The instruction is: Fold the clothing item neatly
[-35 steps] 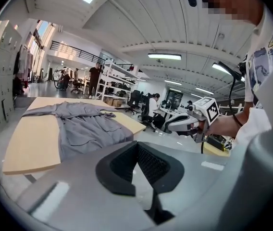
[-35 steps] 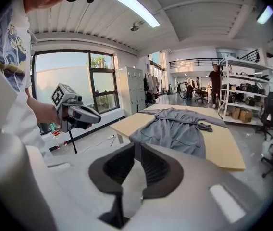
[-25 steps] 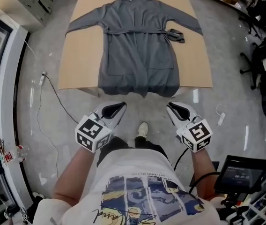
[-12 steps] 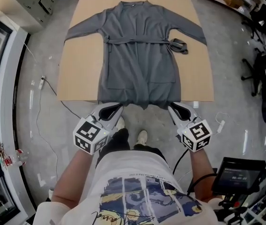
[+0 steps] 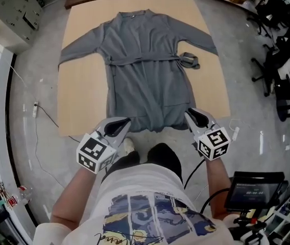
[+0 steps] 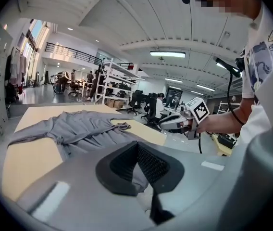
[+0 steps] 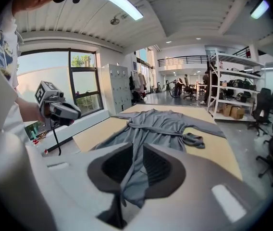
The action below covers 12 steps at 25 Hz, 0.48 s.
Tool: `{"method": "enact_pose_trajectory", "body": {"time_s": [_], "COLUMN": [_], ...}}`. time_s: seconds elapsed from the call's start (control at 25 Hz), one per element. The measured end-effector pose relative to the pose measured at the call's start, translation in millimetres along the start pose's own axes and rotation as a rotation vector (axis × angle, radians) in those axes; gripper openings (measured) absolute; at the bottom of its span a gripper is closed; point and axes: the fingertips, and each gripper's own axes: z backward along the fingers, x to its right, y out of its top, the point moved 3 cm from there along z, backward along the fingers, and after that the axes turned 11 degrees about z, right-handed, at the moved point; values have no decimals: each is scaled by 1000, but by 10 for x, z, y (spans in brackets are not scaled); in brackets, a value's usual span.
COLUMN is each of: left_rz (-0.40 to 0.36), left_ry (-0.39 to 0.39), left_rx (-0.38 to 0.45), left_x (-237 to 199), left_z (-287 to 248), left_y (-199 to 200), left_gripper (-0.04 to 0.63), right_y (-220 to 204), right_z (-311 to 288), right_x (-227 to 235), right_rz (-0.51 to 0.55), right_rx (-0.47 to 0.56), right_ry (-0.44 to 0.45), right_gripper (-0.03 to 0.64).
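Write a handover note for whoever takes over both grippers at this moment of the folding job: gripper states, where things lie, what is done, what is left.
Left gripper: shut, empty, at the robe's near hem, left side.
Right gripper: jaws slightly apart and just been opening. The robe shows through the gap, but nothing is gripped. It is at the hem's right corner.
Robe: spread flat on the table, sleeves out, belt tied, its loose end bunched on the right.
Done: robe laid out, no fold yet.
Left: probably grip both hem corners, then make every fold.
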Motion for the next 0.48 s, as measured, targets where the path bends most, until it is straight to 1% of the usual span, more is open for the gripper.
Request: {"method": "enact_pose_trajectory", "body": {"time_s": [0.08, 0.16, 0.28, 0.4, 0.48], "left_rz": [1, 23, 34, 27, 37], "left_ry": [-8, -13, -15, -17, -17], "left_rx": [-13, -18, -26, -27, -26], "left_x": [-154, -249, -361, -470, -486], "left_z": [-40, -74, -145, -357, -505], "left_y": [4, 2, 60, 232, 332], "left_gripper": [8, 8, 8, 8, 8], "right_y": [-13, -38, -26, -20, -51], "right_z": [-103, -168, -254, -389, -481], "right_x": [92, 206, 433, 825, 1116], "right_rz": [-26, -52, -60, -64, -69], "right_rx": [-6, -17, -30, -37, -48], "right_ry": [-37, -63, -89, -117, -129], "right_gripper": [52, 52, 52, 52, 52]}}
